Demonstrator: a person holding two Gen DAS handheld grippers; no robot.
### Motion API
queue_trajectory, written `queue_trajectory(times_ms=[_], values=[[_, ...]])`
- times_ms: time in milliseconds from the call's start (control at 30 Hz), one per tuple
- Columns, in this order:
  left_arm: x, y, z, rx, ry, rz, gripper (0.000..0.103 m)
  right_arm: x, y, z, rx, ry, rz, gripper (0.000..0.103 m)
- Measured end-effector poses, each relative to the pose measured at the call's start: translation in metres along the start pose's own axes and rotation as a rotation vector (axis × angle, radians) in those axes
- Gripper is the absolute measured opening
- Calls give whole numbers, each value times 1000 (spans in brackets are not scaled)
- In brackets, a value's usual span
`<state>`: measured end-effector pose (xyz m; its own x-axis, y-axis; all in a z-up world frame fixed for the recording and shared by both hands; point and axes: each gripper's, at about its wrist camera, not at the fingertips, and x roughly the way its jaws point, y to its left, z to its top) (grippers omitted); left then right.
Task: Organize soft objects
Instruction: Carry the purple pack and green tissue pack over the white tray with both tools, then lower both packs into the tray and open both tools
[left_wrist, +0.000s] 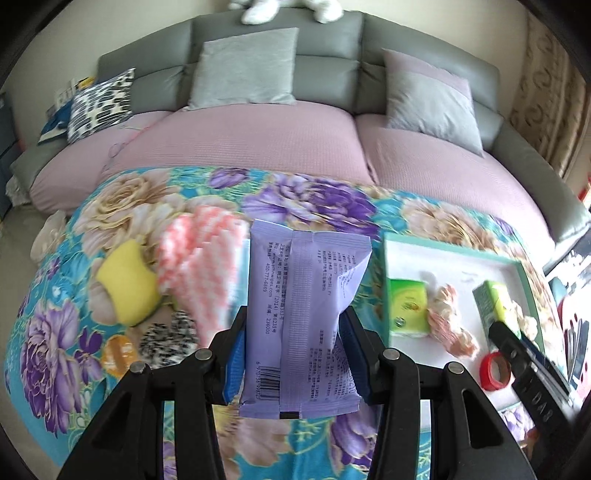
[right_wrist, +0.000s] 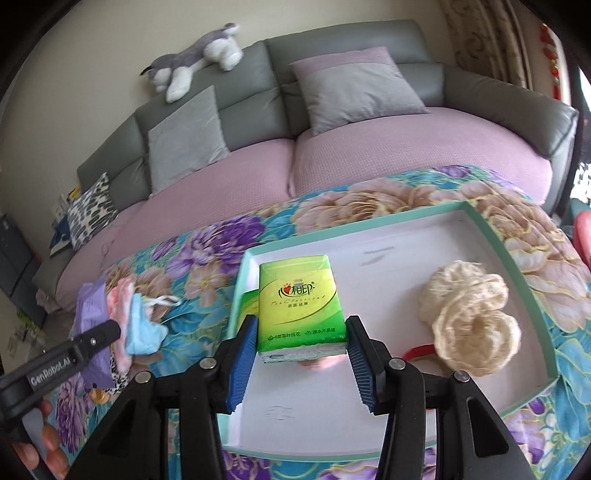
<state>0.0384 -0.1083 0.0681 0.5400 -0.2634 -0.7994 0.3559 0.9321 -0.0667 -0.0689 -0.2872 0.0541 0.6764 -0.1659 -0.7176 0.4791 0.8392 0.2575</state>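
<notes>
My left gripper (left_wrist: 295, 354) is shut on a purple wet-wipes pack (left_wrist: 303, 306), held upright above the floral cloth. My right gripper (right_wrist: 301, 350) is shut on a green tissue pack (right_wrist: 301, 306) over the white tray with a teal rim (right_wrist: 517, 266). A second green tissue pack (left_wrist: 406, 306), a knitted flower (right_wrist: 469, 317) and a red tape roll (left_wrist: 495, 371) lie in the tray. Left of the tray on the cloth lie a yellow sponge (left_wrist: 127, 284), a pink-and-white striped cloth (left_wrist: 199, 266), a black-and-white fuzzy piece (left_wrist: 170, 339) and a blue face mask (right_wrist: 144, 328).
The floral cloth (left_wrist: 295, 195) covers a table in front of a grey sofa with pink seat covers (left_wrist: 258, 140) and several pillows. A plush dog (right_wrist: 195, 62) lies on the sofa's back. A person's hand (right_wrist: 48, 443) holds the left gripper.
</notes>
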Motion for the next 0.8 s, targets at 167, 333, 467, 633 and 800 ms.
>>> queue_trajectory(times_ms=[167, 333, 467, 633, 800], values=[[7, -26, -5, 55, 25, -35, 49, -5, -29, 3, 54, -5, -40, 51], [16, -52, -14, 109, 66, -87, 49, -8, -52, 5, 90, -11, -84, 51], [26, -74, -24, 156, 108, -121, 49, -9, -64, 4, 116, -11, -98, 51], [38, -100, -37, 226, 151, -134, 49, -5, -69, 4, 127, -2, -96, 51], [55, -113, -46, 252, 209, -141, 49, -2, -67, 2, 123, 4, -86, 51]])
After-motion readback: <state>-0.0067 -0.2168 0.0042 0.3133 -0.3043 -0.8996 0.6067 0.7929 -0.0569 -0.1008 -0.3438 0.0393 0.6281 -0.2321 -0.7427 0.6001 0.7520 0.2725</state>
